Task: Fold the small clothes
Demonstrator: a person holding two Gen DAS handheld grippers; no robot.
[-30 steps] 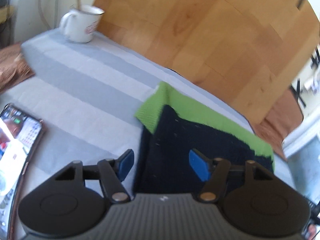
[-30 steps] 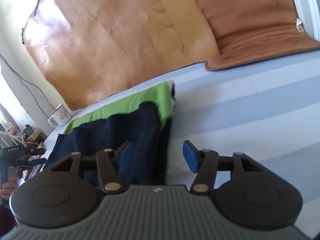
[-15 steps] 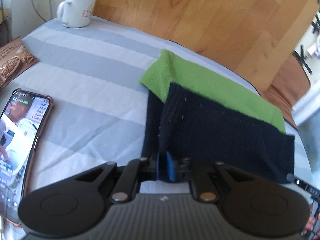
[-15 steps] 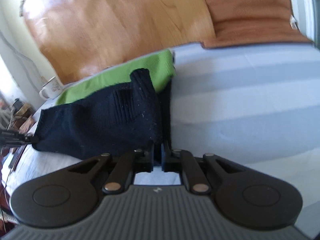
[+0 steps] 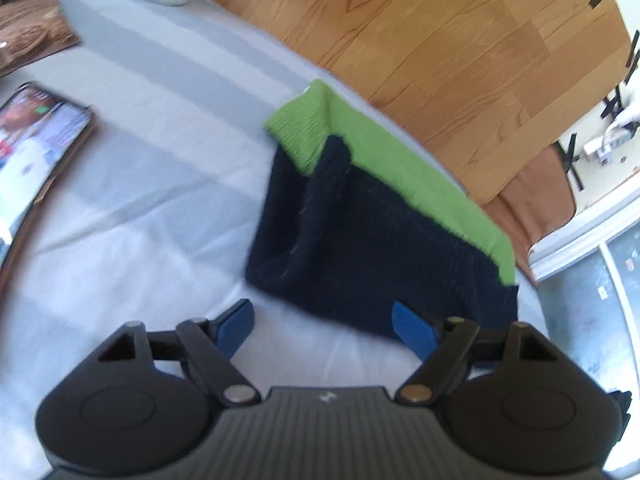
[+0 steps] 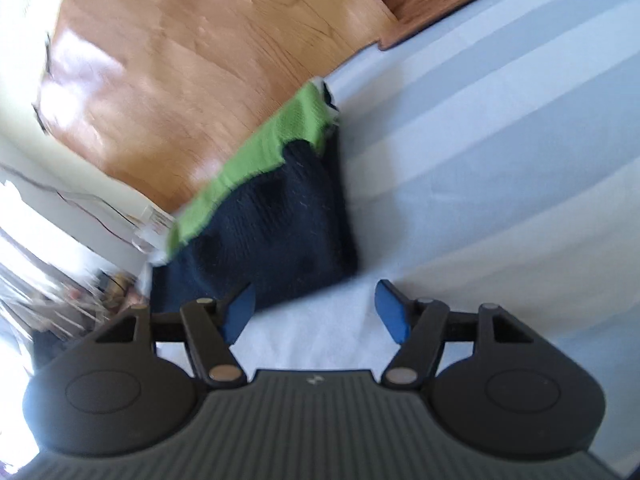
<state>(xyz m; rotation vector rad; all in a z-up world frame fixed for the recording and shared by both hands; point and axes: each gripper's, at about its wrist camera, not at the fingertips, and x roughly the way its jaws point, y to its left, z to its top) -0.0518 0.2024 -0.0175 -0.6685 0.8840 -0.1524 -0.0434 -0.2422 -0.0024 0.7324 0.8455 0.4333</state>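
Folded dark garment point(image 5: 372, 248) lies flat, green band point(image 5: 404, 168) along far long edge

the knitted garment point(image 5: 360, 240) is navy, almost black, with a bright green band along its far edge. the cloth on the surface point(image 5: 168, 92) has wide pale blue and grey stripes. the floor point(image 5: 440, 40) is honey-brown wood. the tongs point(image 5: 326, 330) are black with blue pads point(image 5: 236, 326).
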